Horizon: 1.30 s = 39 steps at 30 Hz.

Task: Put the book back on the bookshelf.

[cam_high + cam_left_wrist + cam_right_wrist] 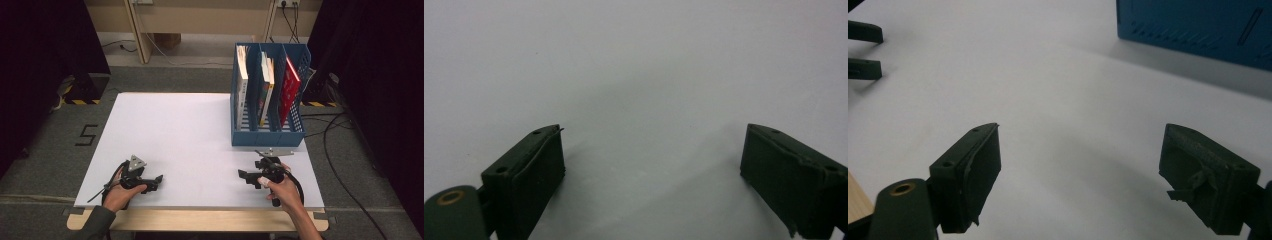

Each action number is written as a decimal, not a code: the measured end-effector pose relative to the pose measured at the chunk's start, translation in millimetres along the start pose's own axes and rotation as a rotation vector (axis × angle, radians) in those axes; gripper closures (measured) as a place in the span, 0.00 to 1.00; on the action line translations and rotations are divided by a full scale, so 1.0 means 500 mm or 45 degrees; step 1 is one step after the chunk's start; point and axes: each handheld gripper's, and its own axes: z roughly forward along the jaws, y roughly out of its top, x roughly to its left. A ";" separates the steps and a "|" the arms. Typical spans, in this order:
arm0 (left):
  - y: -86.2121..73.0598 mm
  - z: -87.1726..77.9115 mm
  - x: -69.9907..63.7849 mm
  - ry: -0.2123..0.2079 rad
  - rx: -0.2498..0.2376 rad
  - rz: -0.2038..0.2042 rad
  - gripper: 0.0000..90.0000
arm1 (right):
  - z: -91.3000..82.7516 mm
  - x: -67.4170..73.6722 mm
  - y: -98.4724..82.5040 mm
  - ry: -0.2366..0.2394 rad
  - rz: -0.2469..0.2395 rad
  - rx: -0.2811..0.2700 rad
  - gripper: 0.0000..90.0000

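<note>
My left gripper (158, 179) rests low over the white tabletop (175, 130) near its front left, held by a hand; its jaws stand wide apart with nothing between them (651, 135). My right gripper (242, 175) sits near the front right, just in front of a blue file rack (267, 137), and is also open and empty (1080, 130). The rack has three compartments: a white book (242, 80) in the left one, a yellow-edged book (266, 87) in the middle one, a red book (290, 90) in the right one.
The rack's blue wall (1198, 25) lies ahead and to the right in the right gripper view, and the other gripper's jaws (863, 50) show at the upper left. The wooden table edge (200, 220) runs along the front. Cables (340, 125) lie on the floor at right.
</note>
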 end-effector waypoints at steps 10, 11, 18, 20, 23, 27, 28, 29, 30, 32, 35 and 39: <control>0.000 0.000 0.000 0.001 0.000 0.001 0.11 | 0.021 0.009 -0.020 -0.025 -0.043 0.055 0.20; 0.000 0.000 0.000 0.001 0.000 0.001 0.11 | 0.024 0.009 -0.023 -0.022 -0.053 0.065 0.20; -0.001 0.000 -0.001 0.001 -0.002 0.000 0.11 | 0.037 0.023 -0.043 -0.072 -0.162 0.077 0.17; -0.001 0.000 -0.001 0.001 -0.002 0.001 0.11 | 0.040 0.029 -0.051 -0.096 -0.224 0.058 0.15; -0.001 -0.001 -0.001 0.002 -0.002 0.001 0.11 | 0.044 0.038 -0.063 -0.119 -0.324 0.053 0.13; -0.001 0.000 -0.001 0.000 -0.004 0.001 0.11 | 0.045 0.039 -0.066 -0.128 -0.340 0.044 0.13; -0.001 0.000 -0.001 0.001 -0.003 0.000 0.11 | 0.044 0.040 -0.068 -0.128 -0.331 0.042 0.12; -0.001 0.000 -0.001 0.000 -0.004 0.000 0.11 | 0.045 0.039 -0.068 -0.131 -0.341 0.034 0.12; -0.001 -0.001 -0.001 0.001 -0.003 0.001 0.11 | 0.045 0.039 -0.068 -0.131 -0.344 0.033 0.12; -0.001 0.000 -0.001 0.001 -0.003 0.001 0.11 | 0.045 0.039 -0.070 -0.130 -0.341 0.027 0.12; -0.001 0.000 -0.001 0.000 -0.004 0.001 0.11 | 0.044 0.039 -0.071 -0.127 -0.340 0.024 0.12; -0.001 0.000 -0.001 0.000 -0.004 0.000 0.11 | 0.044 0.039 -0.072 -0.127 -0.339 0.019 0.12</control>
